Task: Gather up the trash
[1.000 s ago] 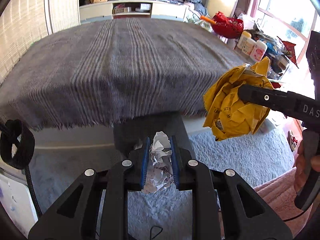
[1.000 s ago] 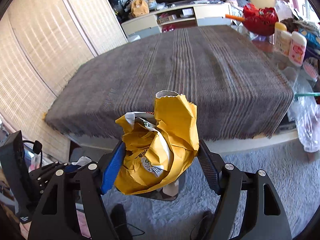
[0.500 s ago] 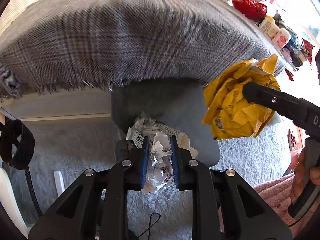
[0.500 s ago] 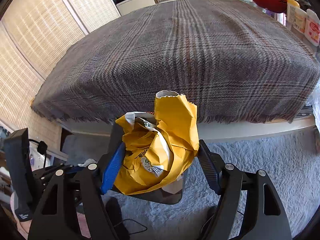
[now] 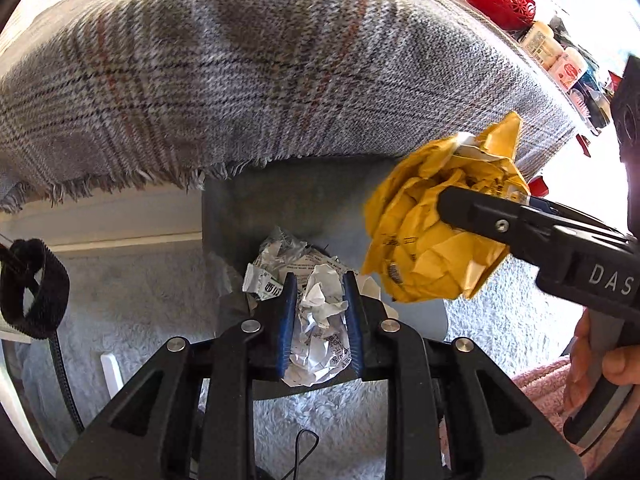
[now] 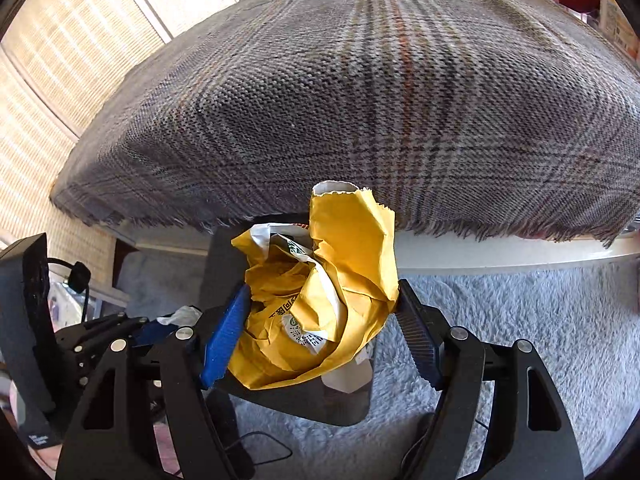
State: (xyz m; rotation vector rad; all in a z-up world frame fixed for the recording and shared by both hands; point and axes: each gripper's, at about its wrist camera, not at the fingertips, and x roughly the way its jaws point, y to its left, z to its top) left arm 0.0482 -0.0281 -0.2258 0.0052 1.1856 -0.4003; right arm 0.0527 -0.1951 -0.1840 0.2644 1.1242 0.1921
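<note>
Both loads hanging above the bin [image 5: 320, 208], paper already inside at 12 o'clock: left gripper [image 5: 319, 316] pinching white paper [image 5: 320, 320], right gripper [image 6: 320, 320] clamping yellow bag [image 6: 320, 300], drops remaining.

Bright daylight floods in from the right, blowing out that edge; fisheye bends everything; focus stays sharp.

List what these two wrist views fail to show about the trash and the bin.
- Bin depth and fill: left wrist view, the left gripper and its white paper wad cover the opening.
- Bin front and rim: right wrist view, hidden behind the yellow bag in the right gripper.
- Print on the yellow bag: both views, too crumpled and small to read.
- Paper scraps in bin: partly hidden, count unclear.
</note>
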